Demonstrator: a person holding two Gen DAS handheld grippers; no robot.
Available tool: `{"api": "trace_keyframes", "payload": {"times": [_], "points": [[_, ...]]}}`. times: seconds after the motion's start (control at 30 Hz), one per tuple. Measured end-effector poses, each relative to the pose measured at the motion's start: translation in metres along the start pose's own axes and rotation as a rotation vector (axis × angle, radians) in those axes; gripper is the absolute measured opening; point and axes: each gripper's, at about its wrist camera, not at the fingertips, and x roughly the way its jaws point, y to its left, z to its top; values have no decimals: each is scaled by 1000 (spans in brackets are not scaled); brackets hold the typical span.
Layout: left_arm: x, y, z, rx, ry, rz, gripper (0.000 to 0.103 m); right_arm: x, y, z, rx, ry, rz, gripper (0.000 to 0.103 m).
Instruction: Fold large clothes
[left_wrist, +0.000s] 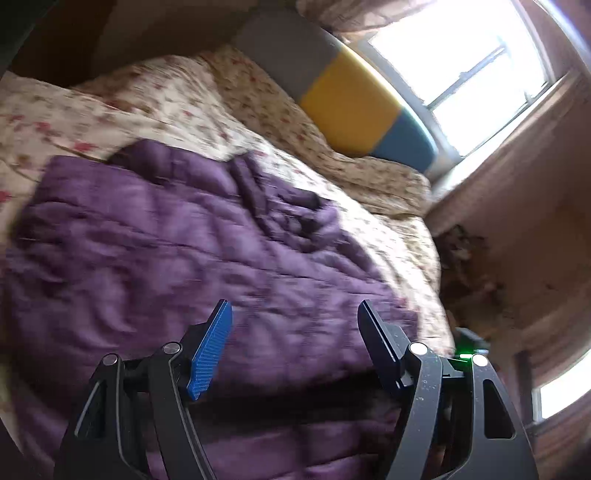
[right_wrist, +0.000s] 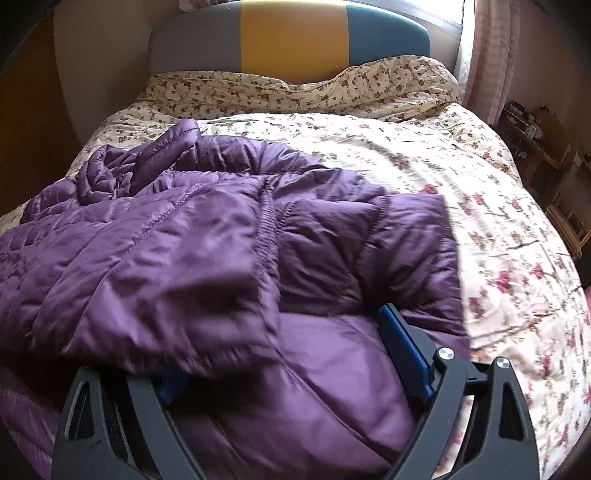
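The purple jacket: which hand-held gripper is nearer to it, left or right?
Right. The right hand-held gripper has the purple jacket between its open fingers, one fold draped over its left finger. The left hand-held gripper hovers open above it.

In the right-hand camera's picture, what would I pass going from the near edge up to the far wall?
Right gripper, its jaws wide with a fold of fabric lying between them → purple puffer jacket → floral bedspread → floral pillow → headboard in grey, yellow and blue.
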Motion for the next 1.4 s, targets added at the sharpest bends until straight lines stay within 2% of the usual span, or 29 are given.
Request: {"api": "trace_keyframes", "payload": {"times": [0.1, 0.3, 0.43, 0.67, 0.77, 0.8, 0.83, 0.87, 0.9, 0.93, 1.13, 1.27, 1.4], "points": [[-16, 14, -1, 17, -36, 61, 70, -19, -13, -4, 19, -5, 6, 86], [-47, 39, -3, 21, -97, 125, 70, -50, -30, -5, 77, -29, 38, 77], [-60, 53, -5, 22, -114, 165, 69, -62, -27, -3, 100, -51, -11, 70], [-64, 71, -4, 28, -119, 208, 68, -48, -12, 14, 177, -15, 147, 69], [-61, 71, -4, 38, -116, 218, 68, -32, 1, 22, 186, 26, 175, 69], [-60, 72, -4, 43, -114, 224, 68, -27, 5, 23, 181, 39, 176, 59], [-59, 73, -4, 44, -111, 226, 68, -21, 9, 24, 172, 62, 182, 37], [-58, 74, -3, 46, -109, 228, 68, -16, 12, 25, 164, 73, 176, 30], [-56, 74, -3, 50, -110, 232, 68, -15, 13, 25, 155, 72, 173, 17], [-55, 73, -2, 54, -110, 235, 68, -15, 13, 24, 141, 67, 165, 11], [-44, 67, 7, 93, -105, 241, 66, -24, 8, 17, 56, 18, 19, 6], [-26, 61, 11, 122, -77, 253, 66, -20, 0, 10, 54, 33, -39, 6], [2, 63, 11, 147, -25, 316, 66, -12, -5, -2, 76, 57, -72, 6]]}}
